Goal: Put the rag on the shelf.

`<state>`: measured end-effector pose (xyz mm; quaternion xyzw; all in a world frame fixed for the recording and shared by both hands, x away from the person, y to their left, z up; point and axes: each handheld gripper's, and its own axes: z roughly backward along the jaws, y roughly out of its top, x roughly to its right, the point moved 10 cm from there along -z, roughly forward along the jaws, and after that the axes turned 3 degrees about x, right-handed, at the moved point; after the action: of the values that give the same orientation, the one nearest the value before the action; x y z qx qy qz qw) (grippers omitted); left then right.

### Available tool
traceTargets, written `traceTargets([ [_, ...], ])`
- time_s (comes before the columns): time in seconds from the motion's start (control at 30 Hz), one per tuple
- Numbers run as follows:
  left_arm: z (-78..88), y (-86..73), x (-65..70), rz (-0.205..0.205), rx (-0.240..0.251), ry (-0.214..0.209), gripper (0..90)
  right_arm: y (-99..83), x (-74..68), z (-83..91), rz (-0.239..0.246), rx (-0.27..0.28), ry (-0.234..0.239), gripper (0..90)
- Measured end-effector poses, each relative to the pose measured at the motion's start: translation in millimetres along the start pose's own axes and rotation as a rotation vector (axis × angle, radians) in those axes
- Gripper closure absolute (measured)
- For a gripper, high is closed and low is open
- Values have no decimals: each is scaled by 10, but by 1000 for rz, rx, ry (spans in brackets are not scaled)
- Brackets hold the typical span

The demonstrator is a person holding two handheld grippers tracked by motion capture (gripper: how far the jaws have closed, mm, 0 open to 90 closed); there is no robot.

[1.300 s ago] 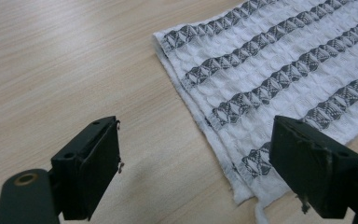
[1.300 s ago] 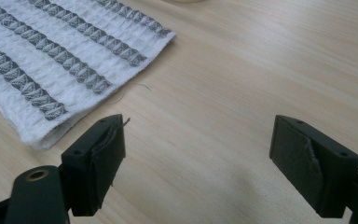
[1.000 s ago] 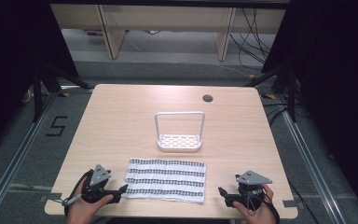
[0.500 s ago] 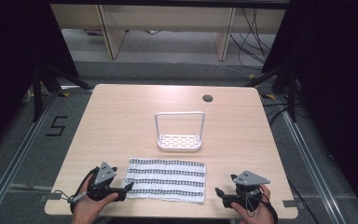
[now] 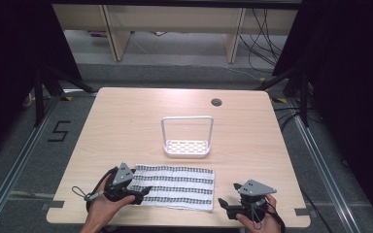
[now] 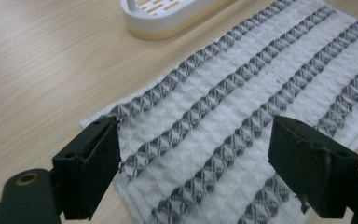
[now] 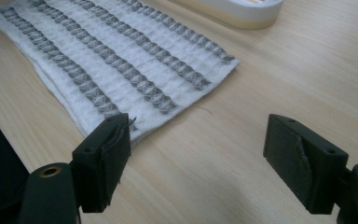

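A folded white towel with grey stripes (image 5: 175,183) lies flat near the table's front edge, also close up in the left gripper view (image 6: 242,107) and the right gripper view (image 7: 116,60). My left gripper (image 5: 143,192) is open at the towel's left end, its jaws spread over the cloth (image 6: 196,172). My right gripper (image 5: 223,206) is open just right of the towel's near right corner, jaws over bare wood (image 7: 196,163). A white perforated basket with a tall handle (image 5: 186,138) stands behind the towel.
The light wooden table (image 5: 126,121) has a round cable hole (image 5: 216,102) at the back right. Dark stands and cables sit on the grey floor around it. Wooden furniture legs stand beyond the far edge.
My left gripper has moved right onto the towel's left end. My right gripper has shifted left toward the towel's right corner.
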<state>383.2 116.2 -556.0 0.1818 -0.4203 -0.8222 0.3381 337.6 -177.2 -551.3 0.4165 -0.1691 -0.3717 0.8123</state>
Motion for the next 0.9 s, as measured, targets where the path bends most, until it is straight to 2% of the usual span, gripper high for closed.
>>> traceTargets([
  [0.03, -23, 22, -14, -11, 2, 1, 162, 2, -44, -3, -9, -5, 11, 248],
  [0.13, -80, 83, -35, 0, 2, 3, 158, -2, -67, -3, 7, -15, 11, 252],
  [0.17, -92, 97, -41, -4, -2, 8, 157, 2, -108, -16, 7, -16, 26, 256],
  [0.23, -126, 153, -24, -8, 8, 8, 157, 9, -140, -22, -2, -16, 21, 260],
  [0.33, -188, 226, 24, -23, 14, -8, 157, 16, -178, -37, 4, -16, 32, 265],
  [0.37, -220, 259, 48, -25, 17, -13, 157, 17, -192, -45, 20, -20, 40, 268],
  [0.43, -254, 297, 76, -41, 12, -20, 157, 22, -234, -51, 9, -21, 40, 277],
  [0.5, -302, 349, 132, -55, 9, -37, 160, 34, -235, -51, 33, -16, 32, 279],
  [0.57, -343, 392, 187, -68, 2, -58, 192, 29, -269, -55, 29, -22, 54, 285],
  [0.77, -498, 527, 279, -85, -1, -68, 185, 20, -293, -54, 42, -31, 49, 294],
  [0.8, -531, 553, 313, -72, 1, -86, 184, 12, -307, -58, 39, -38, 49, 297],
  [0.83, -544, 556, 311, -84, -16, -90, 184, 14, -329, -68, 55, -38, 53, 309],
  [0.87, -583, 589, 361, -56, -2, -112, 184, 14, -329, -68, 55, -38, 53, 309],
  [0.9, -614, 610, 395, -57, -10, -131, 184, 12, -336, -77, 67, -38, 50, 309],
])
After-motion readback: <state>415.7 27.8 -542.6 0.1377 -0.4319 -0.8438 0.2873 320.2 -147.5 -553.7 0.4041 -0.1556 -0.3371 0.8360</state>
